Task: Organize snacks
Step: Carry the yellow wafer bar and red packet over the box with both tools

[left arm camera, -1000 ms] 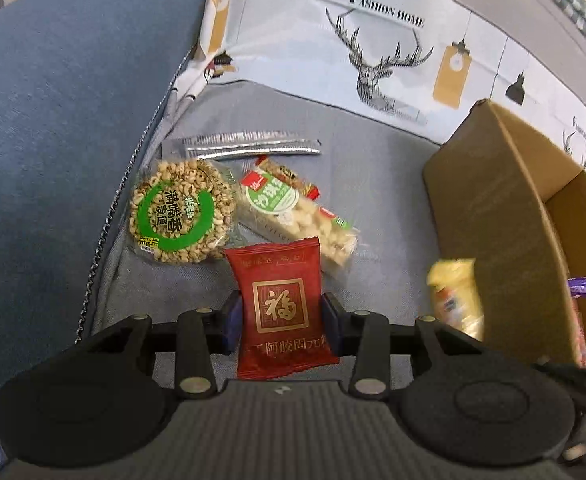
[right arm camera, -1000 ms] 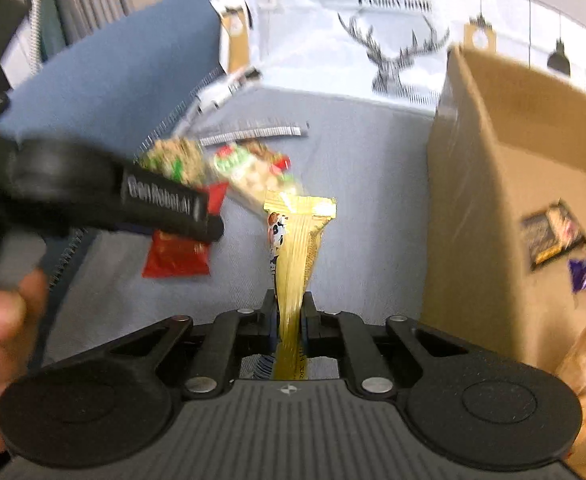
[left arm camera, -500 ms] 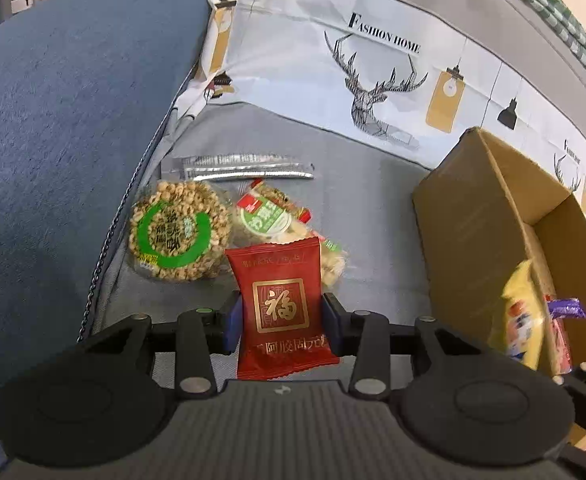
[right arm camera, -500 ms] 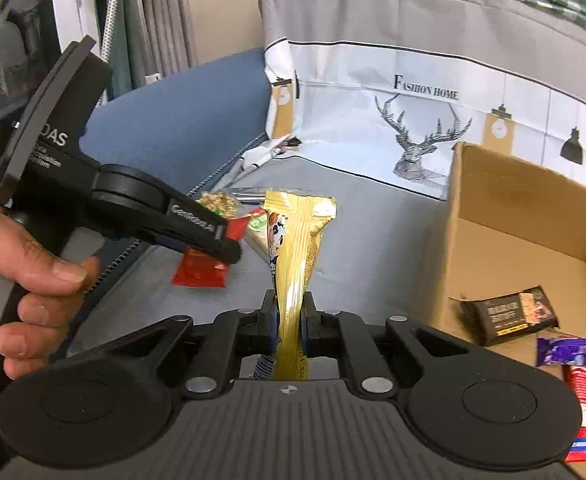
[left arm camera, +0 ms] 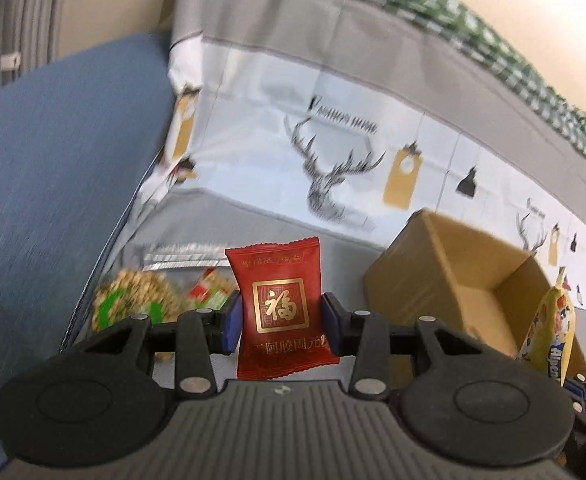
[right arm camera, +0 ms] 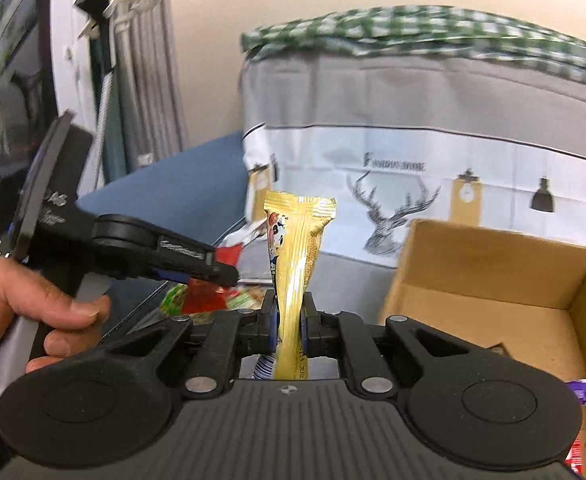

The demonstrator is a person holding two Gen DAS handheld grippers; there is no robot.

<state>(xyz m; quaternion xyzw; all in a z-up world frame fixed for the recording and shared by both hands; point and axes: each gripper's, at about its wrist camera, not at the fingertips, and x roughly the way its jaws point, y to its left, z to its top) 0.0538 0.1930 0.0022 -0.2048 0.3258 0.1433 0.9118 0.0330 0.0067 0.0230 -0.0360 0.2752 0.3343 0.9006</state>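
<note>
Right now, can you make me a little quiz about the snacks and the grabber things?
1. True or false: the left gripper holds a red packet.
2. What does the right gripper hold? A) a purple candy B) a gold wrapper C) nothing
3. Fill in: the cardboard ____ is open on top.

Key: 1 true. 2 B. 3 box.

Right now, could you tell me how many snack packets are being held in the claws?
2: a red foil packet in the left claw, a yellow foil stick packet in the right claw.
</note>
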